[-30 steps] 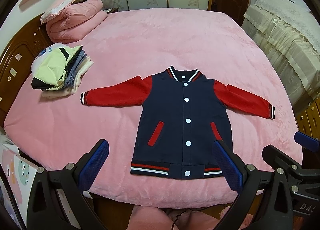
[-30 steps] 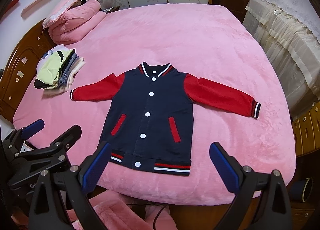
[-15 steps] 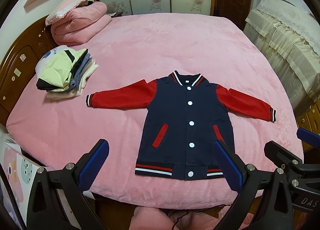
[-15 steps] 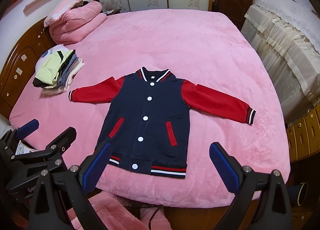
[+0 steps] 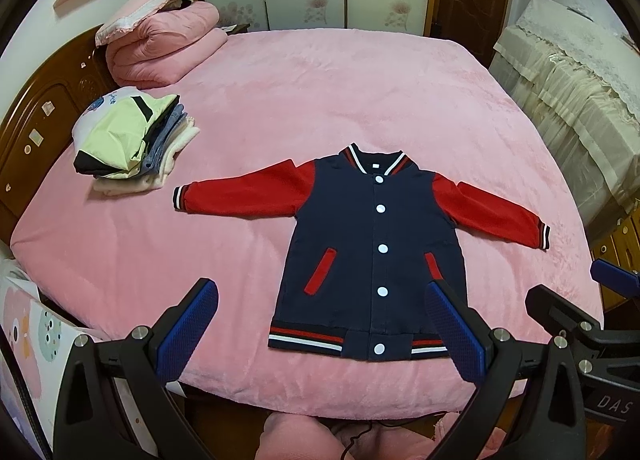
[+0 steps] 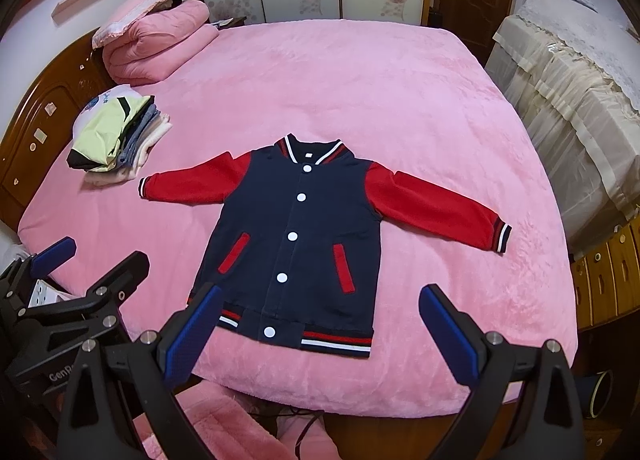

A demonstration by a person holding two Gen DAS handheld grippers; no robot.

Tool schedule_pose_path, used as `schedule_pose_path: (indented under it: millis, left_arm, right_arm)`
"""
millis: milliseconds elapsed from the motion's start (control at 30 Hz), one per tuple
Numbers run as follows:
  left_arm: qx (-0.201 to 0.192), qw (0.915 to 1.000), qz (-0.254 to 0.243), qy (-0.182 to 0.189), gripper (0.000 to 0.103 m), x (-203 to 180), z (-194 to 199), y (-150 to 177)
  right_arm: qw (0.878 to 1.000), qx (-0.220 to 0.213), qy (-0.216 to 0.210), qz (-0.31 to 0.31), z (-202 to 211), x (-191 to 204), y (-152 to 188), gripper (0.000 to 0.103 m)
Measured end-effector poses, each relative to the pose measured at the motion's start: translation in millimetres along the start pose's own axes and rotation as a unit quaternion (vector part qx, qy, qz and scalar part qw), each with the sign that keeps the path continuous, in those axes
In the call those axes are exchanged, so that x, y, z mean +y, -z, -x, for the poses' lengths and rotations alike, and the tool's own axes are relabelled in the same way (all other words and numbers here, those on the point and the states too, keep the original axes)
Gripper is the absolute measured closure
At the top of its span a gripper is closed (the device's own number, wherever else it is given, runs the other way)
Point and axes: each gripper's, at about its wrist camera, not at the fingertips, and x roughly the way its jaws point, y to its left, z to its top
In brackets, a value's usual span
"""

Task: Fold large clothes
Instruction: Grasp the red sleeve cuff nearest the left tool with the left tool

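Observation:
A navy baseball jacket (image 5: 376, 244) with red sleeves and white snaps lies flat, front up, sleeves spread, on the pink bed (image 5: 320, 92); it also shows in the right wrist view (image 6: 296, 232). My left gripper (image 5: 320, 328) is open and empty, held above the bed's near edge in front of the jacket's hem. My right gripper (image 6: 316, 328) is open and empty, also above the near edge by the hem. Each gripper shows at the side of the other's view.
A stack of folded clothes (image 5: 132, 144) sits at the left of the bed. A rolled pink quilt (image 5: 160, 44) and pillow lie at the far left by the wooden headboard (image 5: 36, 120). A covered cabinet (image 5: 576, 100) stands on the right.
Both grippers have pulled back and risen a little, so the jacket sits lower and farther in both views. The jacket has not moved on the bed. Both grippers stay open.

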Motion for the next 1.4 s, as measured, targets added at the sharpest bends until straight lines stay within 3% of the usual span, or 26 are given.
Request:
schedule_pose_path:
  millis: [300,467,567,700,833,967,1100,1200,1300,1400]
  left_arm:
    - [0.015,0.9999,-0.004,0.000,0.001,-2.3,-6.6,5.4]
    - [0.057,0.9984,0.003,-0.007,0.001,4.3,-21.3,17.6]
    - [0.093,0.9950,0.035,-0.002,0.001,21.0,-33.7,26.7]
    - [0.164,0.9823,0.091,0.006,0.001,50.5,-59.8,51.2]
    - [0.215,0.9606,0.176,0.012,0.001,92.3,-83.7,81.3]
    - [0.208,0.9515,0.227,0.003,0.001,135.2,-106.5,102.1]
    - [0.183,0.9480,0.260,0.007,0.001,182.5,-144.3,97.6]
    - [0.154,0.9476,0.280,0.017,0.001,218.2,-177.3,74.2]
    - [0.120,0.9531,0.277,0.019,0.001,253.6,-210.4,40.3]
    - [0.090,0.9513,0.289,0.058,0.001,286.7,-247.0,5.1]
  right_arm:
    - [1.000,0.013,-0.002,-0.007,-5.7,-2.9,1.3,0.004]
    - [0.998,0.046,-0.029,-0.029,-22.7,-4.4,4.4,0.004]
    - [0.996,0.069,-0.055,-0.032,-38.6,-0.3,7.7,0.004]
    - [0.995,0.091,-0.043,0.018,-63.7,20.9,14.1,0.004]
    - [0.988,0.124,-0.073,0.050,-90.2,45.7,20.5,0.004]
    - [0.988,0.072,-0.108,0.086,-101.3,78.4,21.0,0.004]
    - [0.983,0.010,-0.154,0.098,-115.2,109.4,12.3,0.004]
    - [0.981,-0.020,-0.171,0.089,-134.1,133.6,-1.4,0.004]
    - [0.983,-0.021,-0.173,0.065,-163.0,158.3,-24.6,0.004]
    - [0.984,-0.032,-0.169,0.038,-186.9,178.6,-47.3,0.005]
